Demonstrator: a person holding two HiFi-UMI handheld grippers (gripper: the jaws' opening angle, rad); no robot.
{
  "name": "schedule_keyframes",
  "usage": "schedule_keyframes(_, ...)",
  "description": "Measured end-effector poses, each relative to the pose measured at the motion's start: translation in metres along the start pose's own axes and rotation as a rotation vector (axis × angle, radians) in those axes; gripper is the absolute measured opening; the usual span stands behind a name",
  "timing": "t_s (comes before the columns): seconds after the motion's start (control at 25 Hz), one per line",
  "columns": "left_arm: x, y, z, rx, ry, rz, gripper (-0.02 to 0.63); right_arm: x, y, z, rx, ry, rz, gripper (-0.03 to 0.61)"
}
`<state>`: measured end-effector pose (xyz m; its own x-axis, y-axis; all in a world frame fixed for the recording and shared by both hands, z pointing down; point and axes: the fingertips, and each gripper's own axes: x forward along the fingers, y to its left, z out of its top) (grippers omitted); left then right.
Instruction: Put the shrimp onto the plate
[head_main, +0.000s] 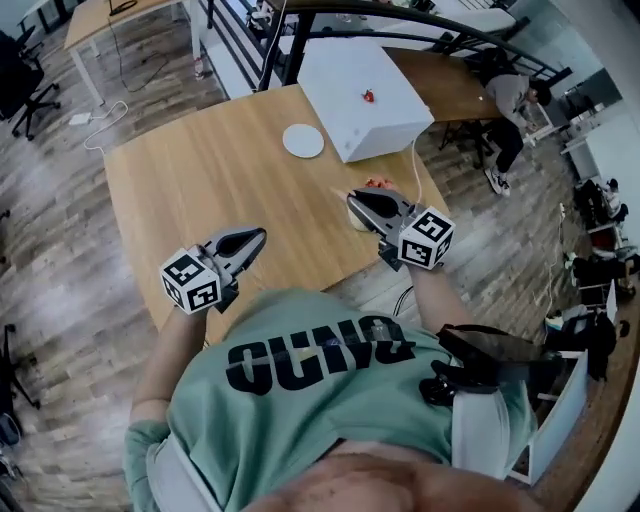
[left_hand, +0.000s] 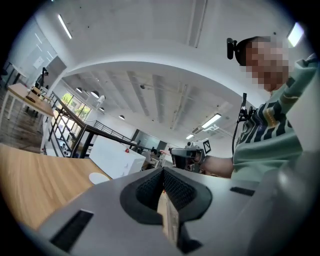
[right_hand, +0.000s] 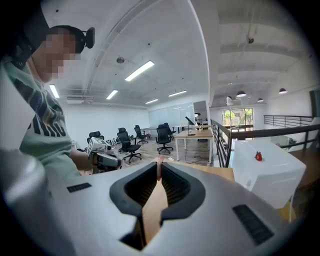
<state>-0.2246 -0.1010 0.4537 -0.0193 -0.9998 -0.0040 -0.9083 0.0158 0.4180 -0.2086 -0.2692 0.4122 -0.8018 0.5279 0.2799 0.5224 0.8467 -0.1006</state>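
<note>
The desk (head_main: 200, 190) lies under both grippers. Beyond the right gripper (head_main: 356, 199), off to its right, stands the white box (head_main: 360, 70); its top carries only a small red thing (head_main: 369, 96). The plate (head_main: 303, 141) sits well ahead, between the two sets of jaws, and it is bare. A pale round thing (head_main: 357, 222) shows just under the right jaws; it may be a bowl, but we cannot tell, nor what it holds.

The shrimp (right_hand: 159, 167) appears as a thin pink sliver clenched at the very tips of the right jaws. We judge it light, soft and a little slick, so it could slip or squash. A gentle pinch across the thick of the body seems safer than one on the tail. The left gripper (left_hand: 163, 172) has its jaws pressed together on nothing.
</note>
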Motion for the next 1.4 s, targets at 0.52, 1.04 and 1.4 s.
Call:
schedule_keyframes(0.52,0.044,0.079,0.018,-0.039,-0.031,0.372,0.006,0.088,-0.174,-0.034,-0.066,0.058,0.15,0.035)
schedule_keyframes(1.04,0.125,0.168,0.003,-0.038,0.07,0.297,0.006,0.157,-0.239,-0.07,-0.135,0.182,0.099,0.035)
schedule_keyframes(1.4,0.155,0.229,-0.028,-0.102,0.108,0.283,0.006,0.205,-0.273,-0.105,-0.14,0.285,0.099,0.035)
